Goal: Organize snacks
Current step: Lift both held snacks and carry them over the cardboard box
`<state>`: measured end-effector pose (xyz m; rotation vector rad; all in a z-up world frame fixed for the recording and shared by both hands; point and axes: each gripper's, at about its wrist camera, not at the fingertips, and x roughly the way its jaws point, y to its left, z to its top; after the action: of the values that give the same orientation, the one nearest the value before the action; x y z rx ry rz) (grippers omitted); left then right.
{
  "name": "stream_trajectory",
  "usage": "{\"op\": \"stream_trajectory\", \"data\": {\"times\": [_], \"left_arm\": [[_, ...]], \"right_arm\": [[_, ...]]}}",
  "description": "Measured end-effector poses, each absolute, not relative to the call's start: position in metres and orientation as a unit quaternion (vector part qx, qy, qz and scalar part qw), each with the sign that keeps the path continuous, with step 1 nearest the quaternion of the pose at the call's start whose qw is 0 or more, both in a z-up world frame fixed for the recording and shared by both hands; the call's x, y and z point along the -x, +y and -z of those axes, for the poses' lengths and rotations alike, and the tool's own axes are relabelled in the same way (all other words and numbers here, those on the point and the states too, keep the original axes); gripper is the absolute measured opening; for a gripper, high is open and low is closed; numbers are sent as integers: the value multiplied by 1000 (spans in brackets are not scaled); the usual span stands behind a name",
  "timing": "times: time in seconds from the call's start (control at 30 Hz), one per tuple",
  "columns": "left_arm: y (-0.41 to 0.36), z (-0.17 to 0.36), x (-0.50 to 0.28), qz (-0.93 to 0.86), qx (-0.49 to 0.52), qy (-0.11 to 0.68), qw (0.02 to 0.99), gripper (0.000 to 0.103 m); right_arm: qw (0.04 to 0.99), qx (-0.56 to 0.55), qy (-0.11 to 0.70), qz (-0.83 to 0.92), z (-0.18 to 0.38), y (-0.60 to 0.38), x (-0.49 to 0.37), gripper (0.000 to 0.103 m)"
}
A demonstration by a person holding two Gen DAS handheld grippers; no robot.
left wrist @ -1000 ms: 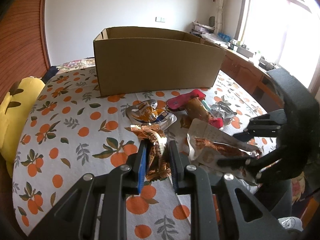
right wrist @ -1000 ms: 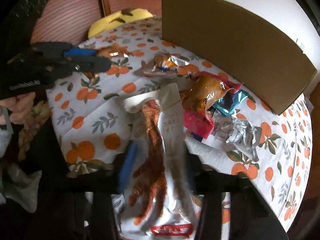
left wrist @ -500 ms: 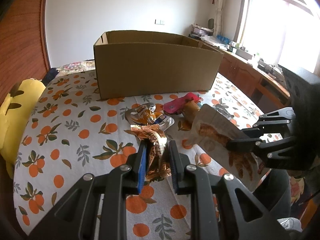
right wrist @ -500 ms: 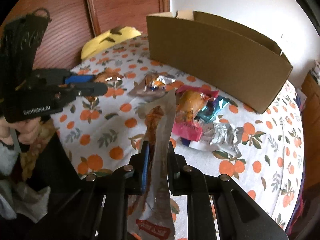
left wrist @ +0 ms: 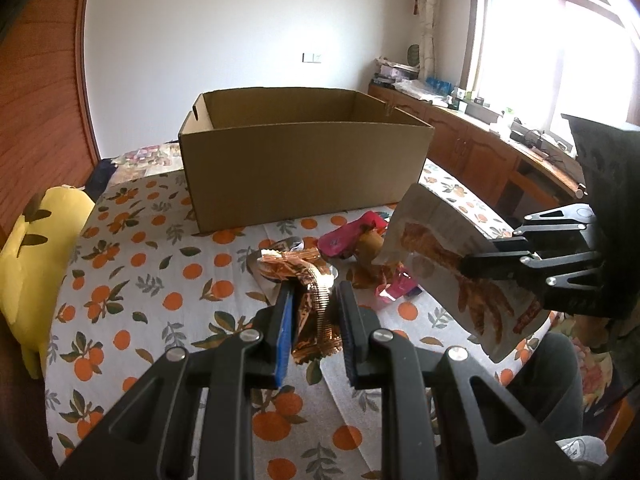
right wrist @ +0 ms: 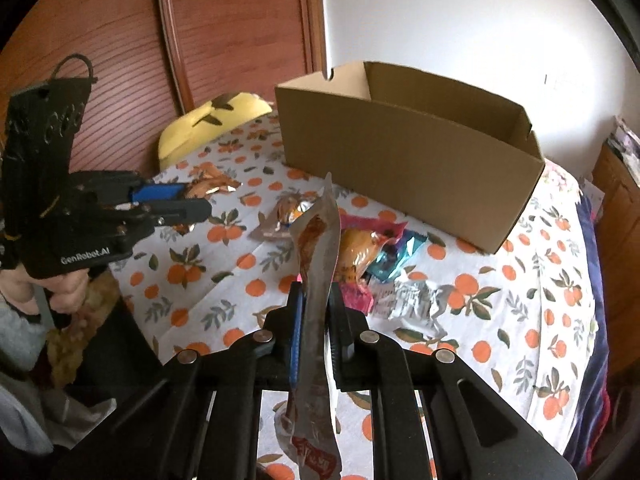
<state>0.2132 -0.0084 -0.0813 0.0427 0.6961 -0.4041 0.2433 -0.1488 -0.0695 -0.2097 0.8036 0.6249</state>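
left hand-held gripper (left wrist: pixel 314 312) clamps foil pack (left wrist: pixel 308 280) | right hand-held gripper (right wrist: pixel 316 312) pinches pouch (right wrist: pixel 318 248) edge-on (slips in easier) | box (left wrist: pixel 304 160) ahead of both

Left gripper (left wrist: pixel 312 312) is raised, jaws closed on a crinkled copper wrapper (left wrist: pixel 310 280), a bare hand (right wrist: pixel 66 290) under its handle. Right gripper (right wrist: pixel 316 312) (also raised) clamps a pale pouch (right wrist: pixel 318 264) edge-on, both pointing forward side by side.
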Motion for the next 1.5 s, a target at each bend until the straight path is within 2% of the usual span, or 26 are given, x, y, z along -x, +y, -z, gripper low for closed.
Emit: {"op": "stream_trajectory", "data": {"times": [0.8,1.23,1.5], "left_arm": [[-19,54,-208,214,-22,311,926,19],[-17,2,-234,221,-20,296,929,19],[-14,-11,-251,216,-21,291,932,19]], "right_arm": [[896,72,356,-254,32,-187,-240,9],[908,44,347,-232,-28,-218,-258,9],[913,62,335,-226,-50,-225,-269,9]]}}
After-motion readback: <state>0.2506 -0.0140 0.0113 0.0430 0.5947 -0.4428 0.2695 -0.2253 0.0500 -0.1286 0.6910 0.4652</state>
